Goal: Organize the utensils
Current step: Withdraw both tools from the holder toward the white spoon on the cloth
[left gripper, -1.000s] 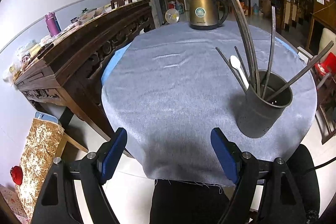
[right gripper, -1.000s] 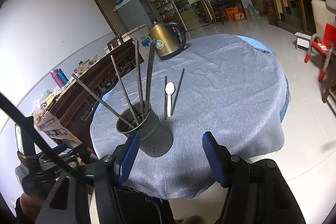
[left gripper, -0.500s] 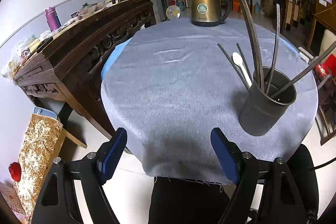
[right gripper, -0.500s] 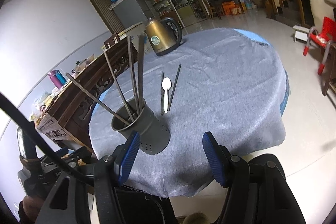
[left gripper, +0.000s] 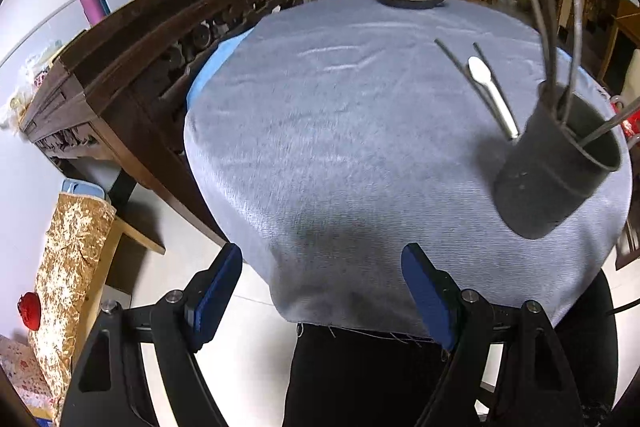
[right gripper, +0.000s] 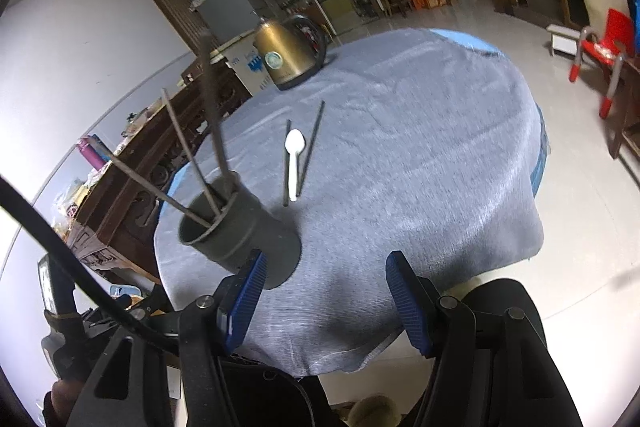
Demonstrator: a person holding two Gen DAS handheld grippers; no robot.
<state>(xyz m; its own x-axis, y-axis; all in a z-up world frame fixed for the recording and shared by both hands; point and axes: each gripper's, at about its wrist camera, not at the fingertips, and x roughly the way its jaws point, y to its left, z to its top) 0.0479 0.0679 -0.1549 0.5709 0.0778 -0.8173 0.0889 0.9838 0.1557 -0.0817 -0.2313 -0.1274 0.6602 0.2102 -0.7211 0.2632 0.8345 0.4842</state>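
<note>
Both your tongs are spread and carry nothing: the left gripper point(left gripper: 322, 301) hangs over the near hem of the grey tablecloth point(left gripper: 340, 131), and the right gripper point(right gripper: 324, 301) hovers just in front of the dark grey cylindrical utensil holder point(right gripper: 240, 239). That holder already carries several long dark chopsticks point(right gripper: 212, 107) fanned outward. Beyond it, flat on the cloth, lie a white plastic spoon point(right gripper: 295, 157) and two loose dark chopsticks point(right gripper: 312, 143) on either side of it, close together.

Your main risk, as I judge it, is the leaning sticks: reach past the holder carelessly and a finger may catch one and tip the holder. The flat pieces lie so close that you could pinch two at once, or bunch the cloth beneath them. The brass-coloured electric kettle point(right gripper: 286, 57) stands well apart.
</note>
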